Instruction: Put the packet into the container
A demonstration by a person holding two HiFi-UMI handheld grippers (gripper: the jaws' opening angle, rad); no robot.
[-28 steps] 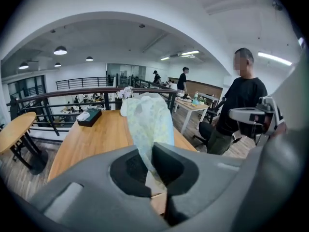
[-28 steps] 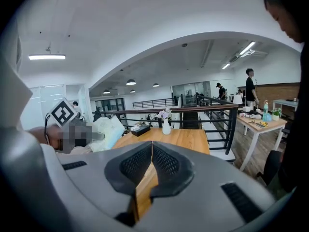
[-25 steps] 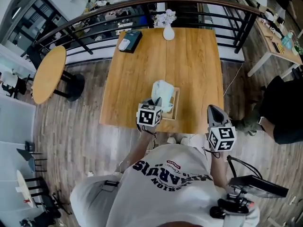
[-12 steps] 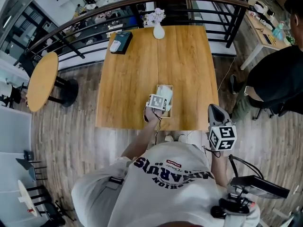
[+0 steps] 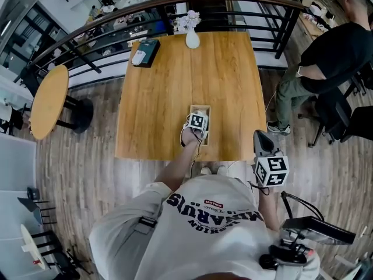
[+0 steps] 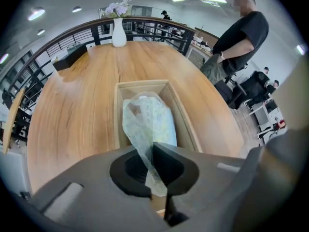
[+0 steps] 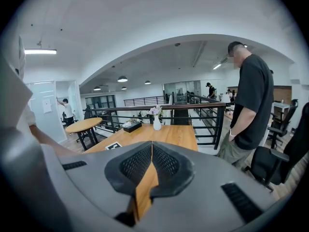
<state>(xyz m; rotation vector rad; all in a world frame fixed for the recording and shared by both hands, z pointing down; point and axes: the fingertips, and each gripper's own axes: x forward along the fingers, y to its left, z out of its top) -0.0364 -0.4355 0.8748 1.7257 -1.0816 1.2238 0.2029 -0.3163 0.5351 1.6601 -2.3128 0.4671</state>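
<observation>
Tightly between left fingers: packet

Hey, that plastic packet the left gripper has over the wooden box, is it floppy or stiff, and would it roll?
Probably floppy: the packet trails crumpled from the thin edge pinched in the left hand-held gripper. Likely light for its size, since its film looks thin and creased. It should slump into the container rather than roll.

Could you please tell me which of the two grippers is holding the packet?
The left gripper: its jaws pinch the packet's edge at the wooden container, while the right gripper is shut on nothing.
</observation>
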